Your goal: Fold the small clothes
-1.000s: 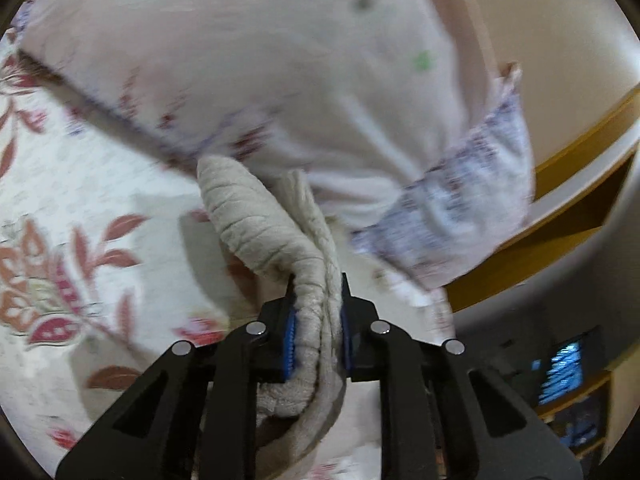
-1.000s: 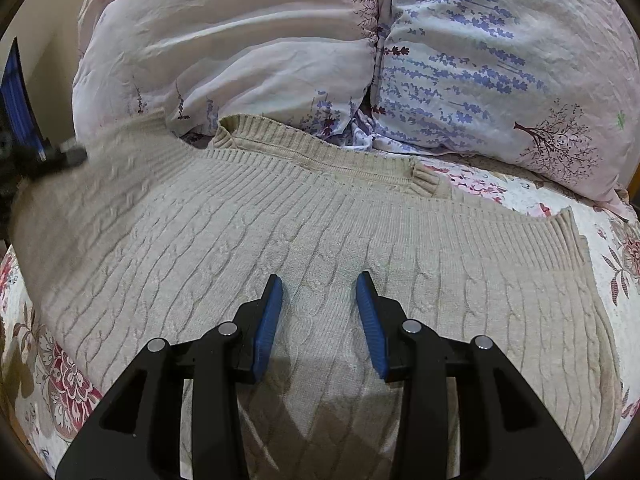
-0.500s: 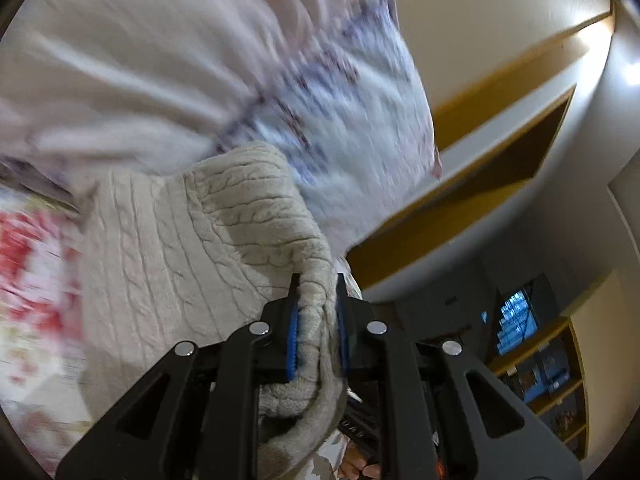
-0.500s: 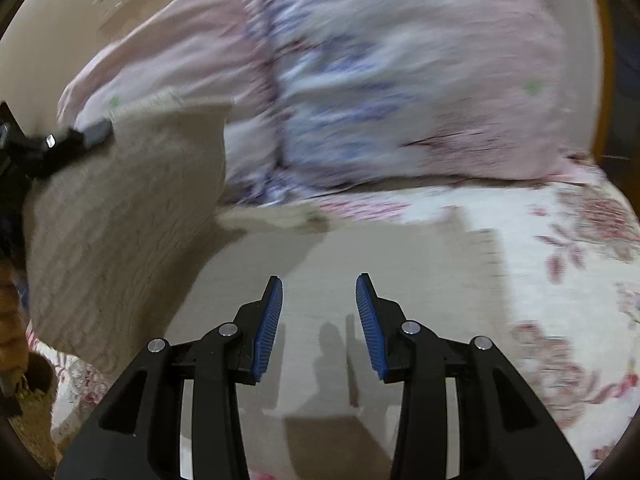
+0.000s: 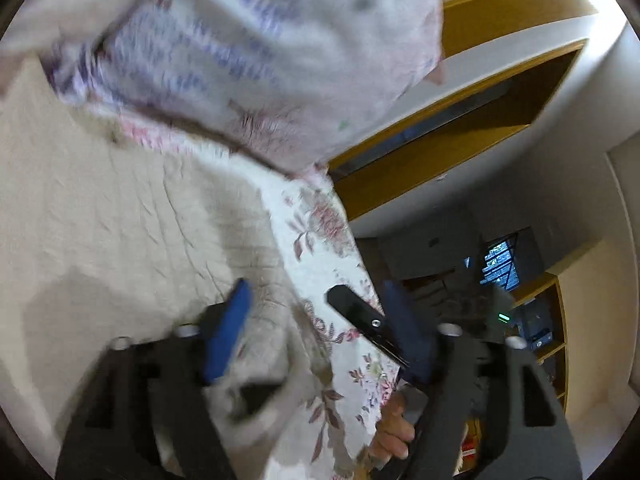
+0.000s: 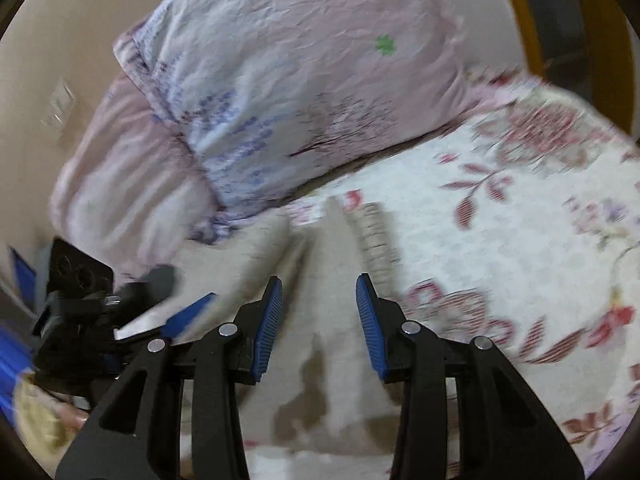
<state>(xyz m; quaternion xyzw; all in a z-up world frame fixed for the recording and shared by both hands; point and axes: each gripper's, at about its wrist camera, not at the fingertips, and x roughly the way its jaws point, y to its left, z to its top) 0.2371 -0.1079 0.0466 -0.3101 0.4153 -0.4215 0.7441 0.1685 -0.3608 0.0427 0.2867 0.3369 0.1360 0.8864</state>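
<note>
A beige cable-knit sweater [image 5: 120, 240] lies folded over on the floral bedsheet [image 5: 320, 264]; it also shows in the right wrist view [image 6: 320, 280], blurred. My left gripper [image 5: 320, 332] is open just above the sweater's right edge, holding nothing. My right gripper [image 6: 318, 320] is open and empty, hovering over the sweater near its ribbed hem [image 6: 376, 240]. The left gripper also shows in the right wrist view [image 6: 160, 304] at the lower left.
Two pale floral pillows [image 6: 280, 92] lie at the head of the bed beyond the sweater. The bed's right edge [image 5: 360, 280] drops off to a dark room with wooden shelving [image 5: 552, 320]. A wall with a switch [image 6: 60, 108] is on the left.
My left gripper swung the sweater edge over to the right, then opened and let it go. The right gripper stayed open and turned to the right.
</note>
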